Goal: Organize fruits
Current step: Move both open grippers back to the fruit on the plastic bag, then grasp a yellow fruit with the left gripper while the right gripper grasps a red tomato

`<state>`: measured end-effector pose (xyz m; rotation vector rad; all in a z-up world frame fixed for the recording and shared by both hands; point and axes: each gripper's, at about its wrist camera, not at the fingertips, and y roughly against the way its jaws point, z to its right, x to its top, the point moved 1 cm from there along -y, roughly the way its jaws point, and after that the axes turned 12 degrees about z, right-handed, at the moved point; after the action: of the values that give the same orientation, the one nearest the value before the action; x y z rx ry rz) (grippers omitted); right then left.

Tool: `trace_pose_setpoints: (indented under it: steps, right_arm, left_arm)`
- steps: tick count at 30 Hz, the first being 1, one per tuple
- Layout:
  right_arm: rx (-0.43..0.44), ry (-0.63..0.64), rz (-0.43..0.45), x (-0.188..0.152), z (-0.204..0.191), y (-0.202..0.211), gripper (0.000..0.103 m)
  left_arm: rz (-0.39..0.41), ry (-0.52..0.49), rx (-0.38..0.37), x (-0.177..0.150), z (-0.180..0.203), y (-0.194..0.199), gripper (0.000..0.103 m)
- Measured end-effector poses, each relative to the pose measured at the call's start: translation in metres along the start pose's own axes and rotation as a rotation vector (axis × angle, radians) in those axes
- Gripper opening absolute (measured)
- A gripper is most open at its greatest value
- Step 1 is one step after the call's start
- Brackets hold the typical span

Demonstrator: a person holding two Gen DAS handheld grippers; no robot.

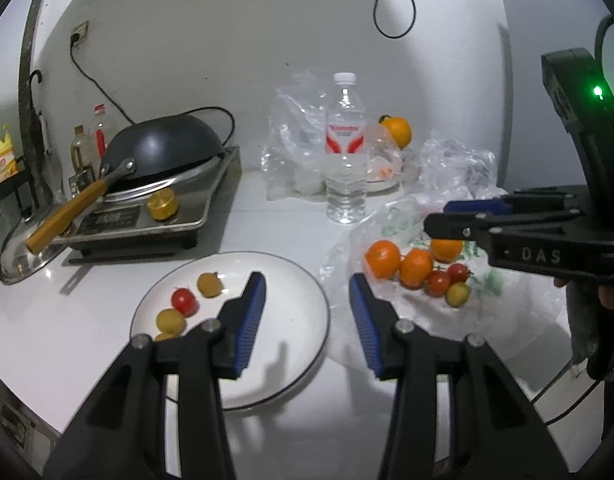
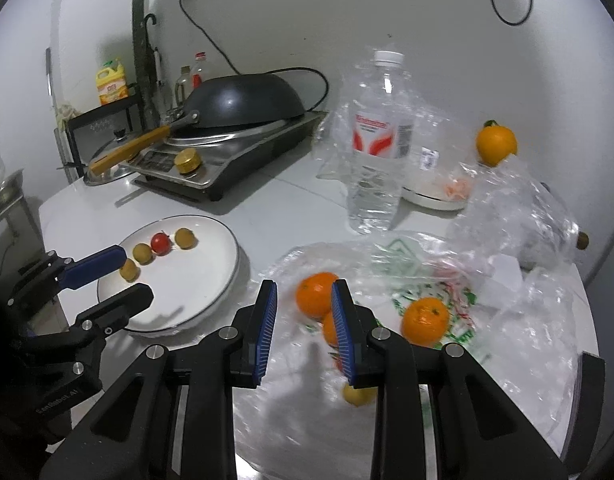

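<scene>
Fruit sorting, partly done: small fruit on the plate, most still on the plastic bag.

Plate point(image 1: 299, 280), lower centre of the left view: one red and three yellowish small fruits along its left side. Plastic bag point(image 1: 507, 312), right of the plate: three oranges point(image 1: 382, 258), two red and one yellow small fruit left to move, by my reckoning. A further orange point(image 1: 397, 130) sits behind the water bottle point(image 1: 346, 152). Left gripper point(image 1: 307, 312): jaws partly apart, nothing between them, above the plate's right edge. Right gripper point(image 2: 305, 320): jaws drawn close, gripping nothing, over the bag's oranges.
</scene>
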<state>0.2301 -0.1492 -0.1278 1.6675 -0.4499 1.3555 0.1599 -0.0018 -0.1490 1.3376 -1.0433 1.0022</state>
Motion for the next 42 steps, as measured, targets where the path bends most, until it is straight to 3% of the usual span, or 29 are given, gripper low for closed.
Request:
trace_pose_setpoints:
  steps: [29, 42]
  right_arm:
    - [-0.043, -0.128, 0.004, -0.046, 0.092, 0.03, 0.03]
    - [-0.014, -0.159, -0.005, -0.057, 0.109, 0.027, 0.03]
  left_arm:
    - [-0.078, -0.117, -0.122, 0.004, 0.099, -0.028, 0.045]
    - [-0.144, -0.148, -0.148, -0.008, 0.125, -0.05, 0.045]
